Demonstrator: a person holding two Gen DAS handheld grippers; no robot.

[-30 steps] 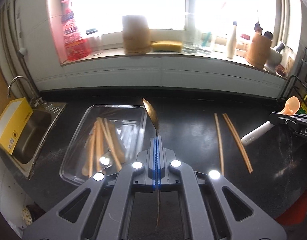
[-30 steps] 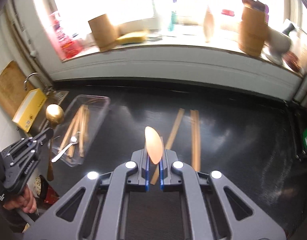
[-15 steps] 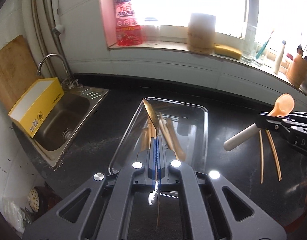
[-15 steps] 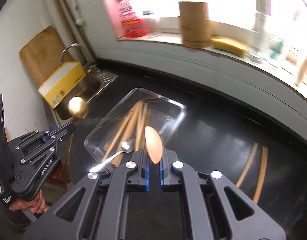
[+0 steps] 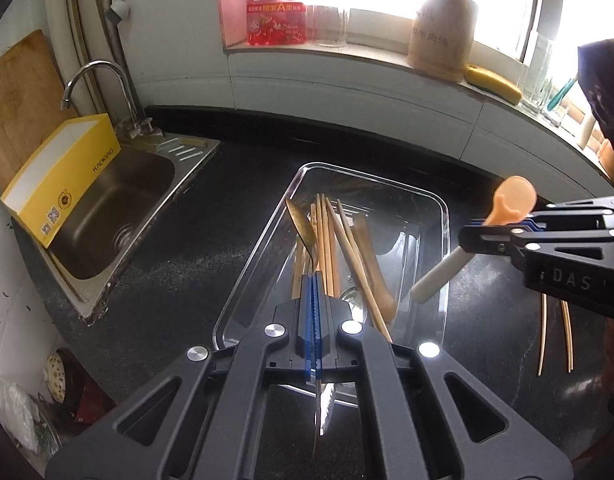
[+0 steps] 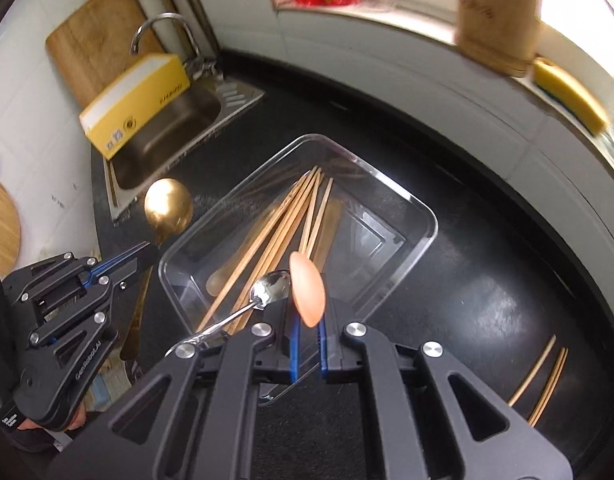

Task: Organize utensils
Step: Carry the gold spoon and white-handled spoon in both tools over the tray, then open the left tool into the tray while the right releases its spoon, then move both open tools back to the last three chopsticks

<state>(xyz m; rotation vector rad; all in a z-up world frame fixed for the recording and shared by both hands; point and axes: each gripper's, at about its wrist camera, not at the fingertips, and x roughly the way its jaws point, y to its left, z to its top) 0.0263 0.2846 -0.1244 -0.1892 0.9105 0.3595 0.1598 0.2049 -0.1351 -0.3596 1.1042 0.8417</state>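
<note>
A clear plastic tray (image 5: 443,216) (image 6: 421,216) lies on the black counter and holds several wooden chopsticks (image 5: 327,236) (image 6: 283,220), a wooden spoon and a silver spoon (image 6: 269,284). My left gripper (image 5: 314,280) (image 6: 141,254) is shut on a gold spoon (image 5: 303,226) (image 6: 168,204), held over the tray's near left part with its bowl up. My right gripper (image 6: 307,320) (image 5: 481,226) is shut on an orange spoon with a white handle (image 5: 511,200) (image 6: 307,294), hanging above the tray's right side.
A steel sink (image 5: 107,208) with a tap and a yellow box (image 5: 63,176) lies left of the tray. Loose chopsticks (image 5: 555,332) (image 6: 541,376) lie on the counter to the right. A windowsill behind carries a red bottle (image 5: 275,4), a wooden holder (image 5: 443,36) and a yellow sponge (image 5: 493,80).
Both grippers have swung left and come down over the tray, each still holding its spoon. The loose chopsticks have slid to the right edge of both views.
</note>
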